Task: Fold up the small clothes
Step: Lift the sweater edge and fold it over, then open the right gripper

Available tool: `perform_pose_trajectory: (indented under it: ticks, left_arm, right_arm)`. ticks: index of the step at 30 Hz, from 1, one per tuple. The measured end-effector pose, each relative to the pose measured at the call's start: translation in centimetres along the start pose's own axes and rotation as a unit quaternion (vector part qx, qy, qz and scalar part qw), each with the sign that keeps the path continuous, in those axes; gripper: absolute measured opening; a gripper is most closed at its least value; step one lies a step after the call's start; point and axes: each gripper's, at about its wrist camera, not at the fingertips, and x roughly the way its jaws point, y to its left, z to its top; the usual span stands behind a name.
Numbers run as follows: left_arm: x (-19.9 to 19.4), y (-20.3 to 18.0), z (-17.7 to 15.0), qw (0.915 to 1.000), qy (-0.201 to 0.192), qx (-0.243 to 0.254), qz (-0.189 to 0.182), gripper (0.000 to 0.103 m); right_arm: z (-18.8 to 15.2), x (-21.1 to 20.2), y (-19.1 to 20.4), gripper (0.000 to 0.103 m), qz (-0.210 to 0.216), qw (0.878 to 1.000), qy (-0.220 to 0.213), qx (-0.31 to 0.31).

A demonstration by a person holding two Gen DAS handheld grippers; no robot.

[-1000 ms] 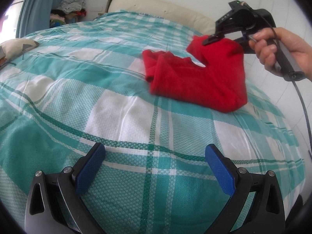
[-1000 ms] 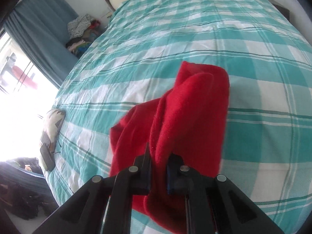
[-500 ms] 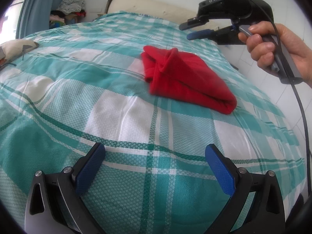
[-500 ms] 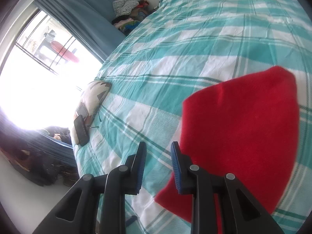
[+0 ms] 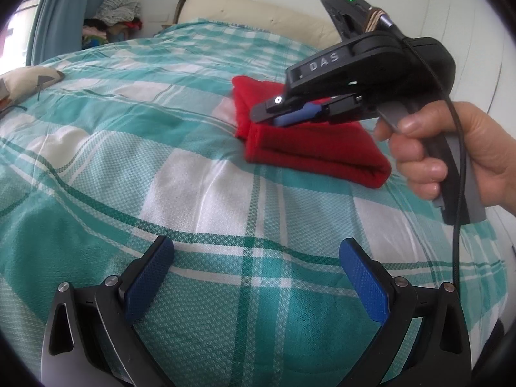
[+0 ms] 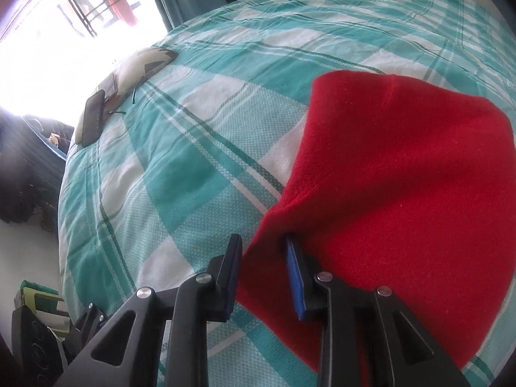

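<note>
A small red garment (image 5: 309,148) lies folded on the teal and white checked bedspread (image 5: 200,174). It fills the right half of the right wrist view (image 6: 403,193). My right gripper (image 6: 262,258) is open by a narrow gap, low over the garment's near left edge, with a fold of red cloth between its fingers. In the left wrist view the right gripper (image 5: 274,117) hovers over the garment's top. My left gripper (image 5: 254,274) is wide open and empty, low over bare bedspread well short of the garment.
A patterned cushion (image 6: 142,64) with a dark phone (image 6: 92,122) beside it lies at the bed's far left edge. A blue curtain (image 5: 74,9) and a pile of clothes (image 5: 113,16) stand beyond the bed. A cream headboard (image 5: 258,16) is at the back.
My right gripper let go of the raised flap, which dropped flat onto the garment. It then came down to the garment's left edge. The left gripper stayed still.
</note>
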Motion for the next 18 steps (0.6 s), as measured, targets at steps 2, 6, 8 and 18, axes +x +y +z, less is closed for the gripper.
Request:
perform_pose_trajectory:
  ticks: [2,6,8,18]
  left_arm:
    - [0.2,-0.1,0.0,1.0000,0.003,0.002,0.004,0.102]
    - [0.4,-0.3,0.1,0.9999,0.007,0.006,0.010,0.103]
    - [0.4,-0.3,0.1,0.9999,0.007,0.007,0.011,0.103]
    - [0.5,-0.5,-0.1,0.9997,0.010,0.013,0.018,0.103]
  right_arm:
    - [0.0,-3.0,-1.0,0.029,0.014,0.999,-0.024,0.021]
    - [-1.7,-8.6,-3.8,0.029,-0.017,0.998,-0.054,0.038]
    - [-3.4,-9.9,-4.9,0.029,-0.033,0.997,-0.049,0.042]
    - [-11.4,-8.5,-8.0,0.029,-0.048,0.992,-0.062,0.102]
